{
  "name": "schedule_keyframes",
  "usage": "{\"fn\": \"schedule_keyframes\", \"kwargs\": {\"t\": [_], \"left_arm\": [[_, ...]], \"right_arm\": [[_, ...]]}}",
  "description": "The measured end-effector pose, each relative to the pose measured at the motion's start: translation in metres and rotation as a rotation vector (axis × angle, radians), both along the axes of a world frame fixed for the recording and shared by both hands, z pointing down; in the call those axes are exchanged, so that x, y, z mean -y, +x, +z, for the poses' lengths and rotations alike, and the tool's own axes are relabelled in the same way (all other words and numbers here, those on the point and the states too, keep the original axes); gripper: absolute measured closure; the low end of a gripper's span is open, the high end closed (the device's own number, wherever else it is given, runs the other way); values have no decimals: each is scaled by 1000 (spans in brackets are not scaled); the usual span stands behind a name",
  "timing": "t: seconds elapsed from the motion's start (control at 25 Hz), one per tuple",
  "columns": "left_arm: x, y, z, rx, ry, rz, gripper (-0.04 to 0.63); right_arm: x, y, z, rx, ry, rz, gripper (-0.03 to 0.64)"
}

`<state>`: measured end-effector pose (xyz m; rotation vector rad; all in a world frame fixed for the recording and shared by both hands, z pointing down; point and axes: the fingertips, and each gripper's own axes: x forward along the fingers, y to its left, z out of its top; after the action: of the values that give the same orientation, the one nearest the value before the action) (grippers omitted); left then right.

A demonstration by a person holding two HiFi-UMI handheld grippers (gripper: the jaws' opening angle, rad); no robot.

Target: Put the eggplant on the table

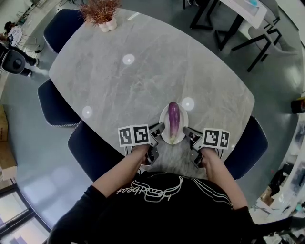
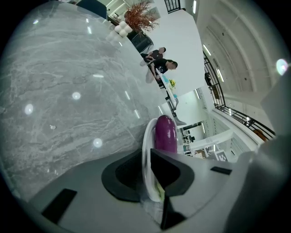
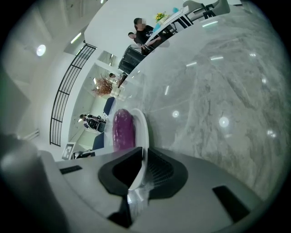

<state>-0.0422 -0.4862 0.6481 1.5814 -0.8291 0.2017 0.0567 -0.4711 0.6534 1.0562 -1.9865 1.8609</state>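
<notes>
A purple eggplant (image 1: 174, 116) lies lengthwise on a small white plate (image 1: 164, 135) near the front edge of the grey marble table (image 1: 143, 71). My left gripper (image 1: 161, 127) is shut on the plate's left rim, and my right gripper (image 1: 187, 131) is shut on its right rim. In the left gripper view the rim (image 2: 146, 150) runs between the dark jaws (image 2: 148, 168), with the eggplant (image 2: 166, 134) just beyond. In the right gripper view the rim (image 3: 142, 132) is likewise pinched in the gripper (image 3: 144, 168), the eggplant (image 3: 122, 129) to its left.
A potted dried plant (image 1: 101, 14) stands at the table's far end. Dark blue chairs (image 1: 57, 105) (image 1: 248, 147) ring the table. A black-legged table (image 1: 238, 19) stands at the upper right. People (image 2: 161, 63) are in the background.
</notes>
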Motion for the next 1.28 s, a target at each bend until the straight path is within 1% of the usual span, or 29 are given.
{"fn": "schedule_keyframes", "kwargs": {"t": [0.16, 0.28, 0.4, 0.56, 0.64, 0.76, 0.84, 0.92, 1.0, 1.04, 1.08, 1.12, 1.16, 1.2, 1.24, 1.28], "left_arm": [[-1, 4, -2, -5, 16, 11, 509], [-2, 5, -4, -12, 17, 11, 495], [-3, 2, -6, -6, 33, 16, 483], [-4, -10, -8, 7, 48, 5, 482], [-7, -19, -12, 5, 48, -16, 482], [-12, -30, -24, -5, 68, -47, 482], [-16, -34, -35, -43, 91, -73, 482], [-19, -35, -52, -117, 127, -105, 483], [-23, -32, -75, -185, 191, -112, 485], [-27, -29, -87, -213, 231, -106, 503], [-34, -27, -100, -235, 271, -96, 566], [-43, -25, -113, -261, 308, -82, 586], [-53, -21, -127, -294, 342, -65, 586], [-64, -17, -141, -323, 377, -42, 587], [-75, -13, -154, -340, 417, -11, 587], [-86, -10, -166, -342, 460, 25, 586]], "right_arm": [[1, 1, 0, -43, 18, -25, 594], [2, 1, -2, -83, 39, -56, 561], [4, 4, -3, -139, 72, -84, 551], [5, 12, -5, -177, 100, -56, 541], [3, 18, -10, -174, 120, -24, 541], [-2, 23, -31, -107, 179, 12, 543], [-9, 19, -52, -53, 251, -2, 543], [-18, 16, -73, -15, 330, -28, 543], [-28, 13, -93, 28, 388, -56, 543], [-35, 11, -102, 47, 410, -73, 545], [-44, 8, -110, 61, 433, -90, 545], [-54, 6, -119, 69, 459, -106, 559], [-65, 3, -129, 75, 488, -124, 583], [-76, -1, -139, 82, 518, -145, 584], [-86, -5, -151, 90, 551, -169, 590], [-95, -9, -164, 94, 588, -195, 609]]}}
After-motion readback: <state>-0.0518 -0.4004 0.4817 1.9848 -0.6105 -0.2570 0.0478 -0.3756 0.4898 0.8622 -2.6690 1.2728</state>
